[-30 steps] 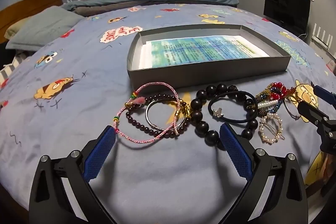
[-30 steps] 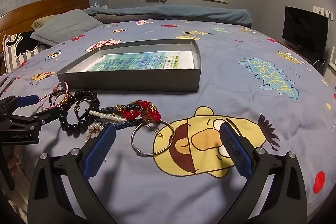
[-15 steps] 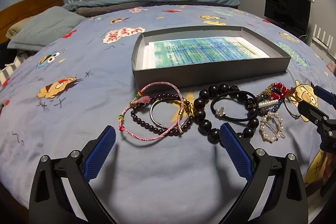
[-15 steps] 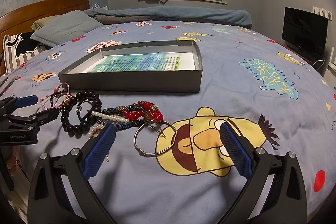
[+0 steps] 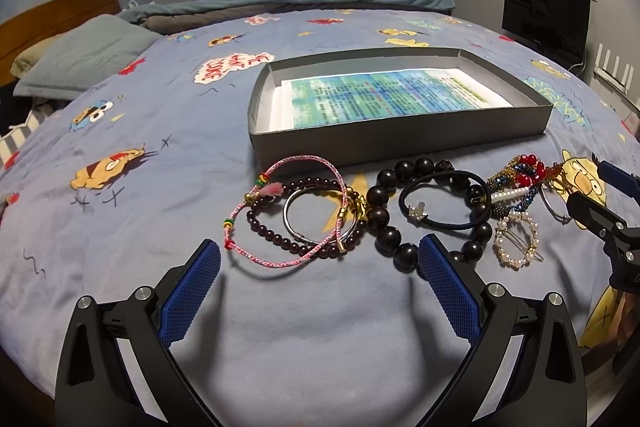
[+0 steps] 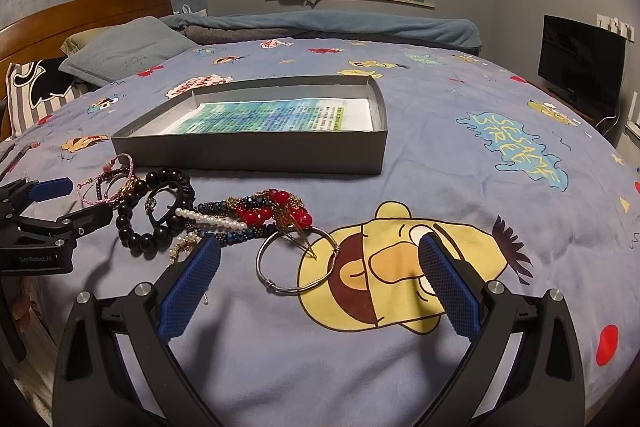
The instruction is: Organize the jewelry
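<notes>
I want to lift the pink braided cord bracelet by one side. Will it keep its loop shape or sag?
The pink cord bracelet will probably sag: it is thin braided cord, lying in an uneven loop. It looks light. It overlaps the silver bangle and the dark small-bead bracelet, so it may drag them. The left gripper is open and short of it.

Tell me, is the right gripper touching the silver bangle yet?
Apart. The right wrist view shows the silver bangle lying between the open right gripper fingers, bedsheet visible on both sides.

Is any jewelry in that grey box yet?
No. The grey box holds only a printed paper sheet. The bracelets and beads all lie on the bedspread in front of it.
</notes>
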The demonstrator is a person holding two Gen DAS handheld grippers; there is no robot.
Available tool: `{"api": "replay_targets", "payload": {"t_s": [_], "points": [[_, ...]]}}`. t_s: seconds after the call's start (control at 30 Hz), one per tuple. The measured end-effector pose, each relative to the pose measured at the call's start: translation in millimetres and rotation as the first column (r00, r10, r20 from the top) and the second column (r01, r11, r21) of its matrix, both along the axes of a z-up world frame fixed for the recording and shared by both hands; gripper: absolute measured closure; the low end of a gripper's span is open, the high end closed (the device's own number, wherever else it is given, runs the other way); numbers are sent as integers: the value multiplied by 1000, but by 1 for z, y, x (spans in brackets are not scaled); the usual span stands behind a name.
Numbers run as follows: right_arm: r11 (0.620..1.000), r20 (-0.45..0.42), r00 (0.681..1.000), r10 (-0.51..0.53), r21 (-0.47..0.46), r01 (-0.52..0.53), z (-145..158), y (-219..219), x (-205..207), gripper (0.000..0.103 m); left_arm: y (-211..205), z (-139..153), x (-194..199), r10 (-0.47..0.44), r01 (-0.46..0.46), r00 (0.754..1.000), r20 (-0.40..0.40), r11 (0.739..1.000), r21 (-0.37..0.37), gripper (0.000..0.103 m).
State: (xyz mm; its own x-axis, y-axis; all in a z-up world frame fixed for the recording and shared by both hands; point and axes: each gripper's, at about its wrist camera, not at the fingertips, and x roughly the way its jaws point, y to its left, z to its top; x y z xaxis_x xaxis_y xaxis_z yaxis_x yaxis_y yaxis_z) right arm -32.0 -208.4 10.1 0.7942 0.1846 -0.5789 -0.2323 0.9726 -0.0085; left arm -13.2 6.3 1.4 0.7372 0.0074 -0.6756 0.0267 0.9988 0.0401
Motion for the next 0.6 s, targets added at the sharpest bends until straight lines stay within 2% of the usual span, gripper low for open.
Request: {"api": "replay_targets", "payload": {"t_s": [0.6], "points": [[1000, 0, 1000, 3, -2, -3, -1, -1, -1, 5, -2, 0, 0, -3, 3, 1000, 3, 1000, 2, 5]]}}
